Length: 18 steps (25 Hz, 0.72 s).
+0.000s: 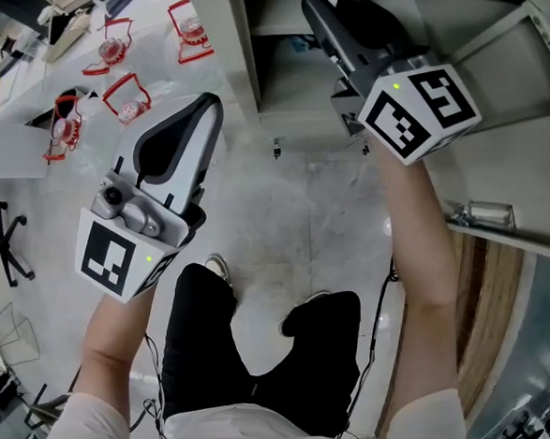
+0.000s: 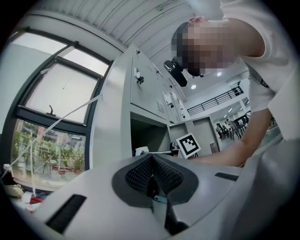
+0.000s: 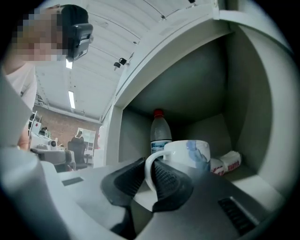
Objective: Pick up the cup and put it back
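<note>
A white cup (image 3: 193,153) with a blue pattern stands in a grey cabinet compartment, its handle (image 3: 148,169) turned toward me. In the right gripper view my right gripper (image 3: 150,177) has its dark pads closed on that handle, one pad outside the loop and one inside it. In the head view the right gripper (image 1: 320,11) reaches up into the cabinet opening and the cup is hidden there. My left gripper (image 1: 206,110) hangs lower at the left, over the floor, holding nothing. Its pads (image 2: 151,164) meet in the left gripper view.
Behind the cup stands a clear bottle (image 3: 161,132) with a red cap, and a white packet (image 3: 228,161) with red print lies to its right. The compartment's walls (image 3: 255,93) close in on both sides. Red wire frames (image 1: 126,96) sit on the floor at the left.
</note>
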Each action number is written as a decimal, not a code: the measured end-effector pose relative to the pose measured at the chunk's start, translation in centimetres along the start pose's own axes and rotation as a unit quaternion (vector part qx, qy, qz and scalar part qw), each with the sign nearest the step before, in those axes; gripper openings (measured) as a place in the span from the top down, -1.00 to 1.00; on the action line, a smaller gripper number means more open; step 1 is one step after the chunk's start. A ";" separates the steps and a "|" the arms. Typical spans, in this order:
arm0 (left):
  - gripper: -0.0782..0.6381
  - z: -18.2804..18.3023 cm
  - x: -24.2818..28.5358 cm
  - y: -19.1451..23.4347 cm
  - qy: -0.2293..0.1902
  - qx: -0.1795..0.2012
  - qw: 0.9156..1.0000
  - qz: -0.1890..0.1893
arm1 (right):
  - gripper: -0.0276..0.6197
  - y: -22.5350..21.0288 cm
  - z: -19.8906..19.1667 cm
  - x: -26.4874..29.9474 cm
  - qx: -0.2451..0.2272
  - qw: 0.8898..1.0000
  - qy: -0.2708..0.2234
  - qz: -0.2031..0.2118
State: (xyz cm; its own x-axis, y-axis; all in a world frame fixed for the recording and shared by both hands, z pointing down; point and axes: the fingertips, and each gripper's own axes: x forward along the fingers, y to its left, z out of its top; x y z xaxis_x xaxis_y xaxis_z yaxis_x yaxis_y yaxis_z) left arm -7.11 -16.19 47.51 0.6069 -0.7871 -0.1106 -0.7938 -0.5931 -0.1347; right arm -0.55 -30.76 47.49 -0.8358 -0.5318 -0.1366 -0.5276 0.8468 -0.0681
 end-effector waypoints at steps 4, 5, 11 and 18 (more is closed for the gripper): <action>0.72 0.2 0.1 0.0 0.000 -0.003 1.000 0.000 | 0.75 0.5 0.2 -0.3 0.002 1.000 0.000 0.003; 0.72 0.3 0.1 -0.1 -0.001 -0.005 1.000 -0.002 | 0.75 0.6 0.5 -0.6 0.002 1.000 -0.003 0.002; 0.72 1.5 0.1 -0.6 0.002 -0.017 1.000 -0.005 | 0.74 2.1 3.2 -2.7 0.000 1.000 -0.019 0.002; 0.72 5.1 0.3 -1.7 0.002 -0.025 1.000 -0.011 | 0.74 4.7 6.8 -6.0 -0.001 1.000 -0.012 0.002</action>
State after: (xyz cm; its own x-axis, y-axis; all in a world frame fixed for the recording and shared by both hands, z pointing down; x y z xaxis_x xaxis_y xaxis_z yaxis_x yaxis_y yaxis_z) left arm -5.37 -14.54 42.72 0.6246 -0.7739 -0.1049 -0.7810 -0.6185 -0.0868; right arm 2.99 -23.45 41.27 -0.8343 -0.5274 -0.1607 -0.5242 0.8491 -0.0652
